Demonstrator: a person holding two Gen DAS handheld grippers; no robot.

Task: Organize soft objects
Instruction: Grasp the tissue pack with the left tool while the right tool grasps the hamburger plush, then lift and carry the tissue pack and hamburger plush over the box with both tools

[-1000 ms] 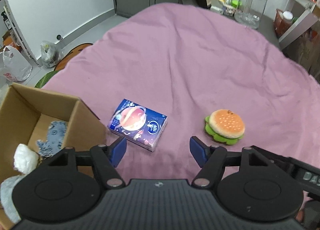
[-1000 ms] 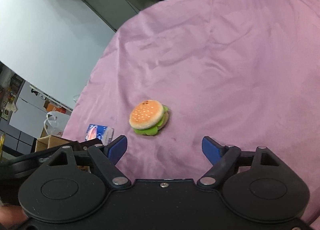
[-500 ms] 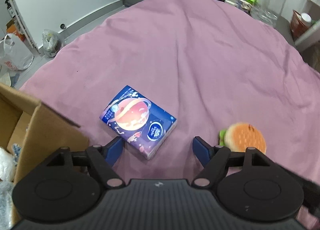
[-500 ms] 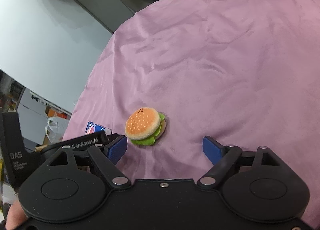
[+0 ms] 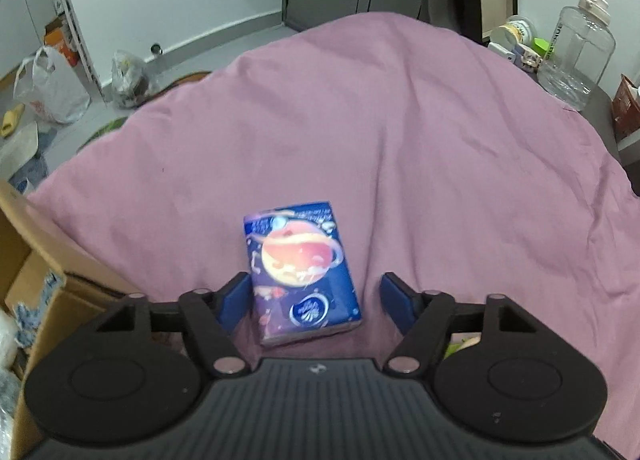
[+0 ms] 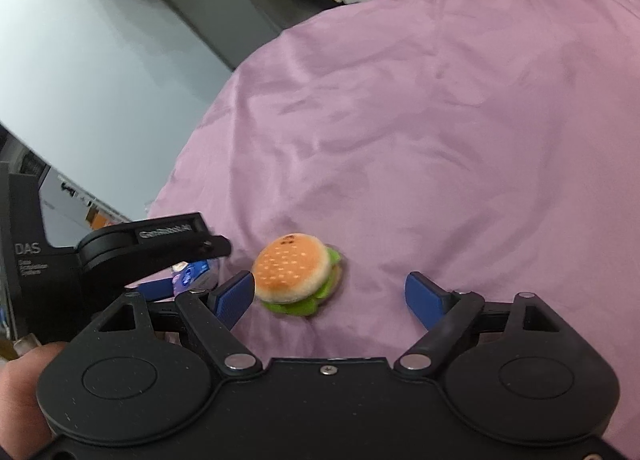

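A pink cloth (image 5: 400, 132) covers the whole bench, with a grey floor and white wall beyond it. On the cloth lies a blue tissue pack (image 5: 300, 272) printed with a planet, sitting between the blue pads of the left tool (image 5: 316, 300); its jaws are spread wide, the left pad just beside the pack's edge, the right pad clear of it, nothing gripped. Just to the right of that, a plush burger (image 6: 296, 272) with a green felt frill rests on the cloth between the fingers of the right tool (image 6: 330, 292), nearer its left pad, and those jaws also stand wide apart and hold nothing. A cardboard box (image 5: 44, 260) stands at the left edge of the cloth, with soft grey and white things in it. Far across the bench stands a clear plastic jar (image 5: 576, 48).
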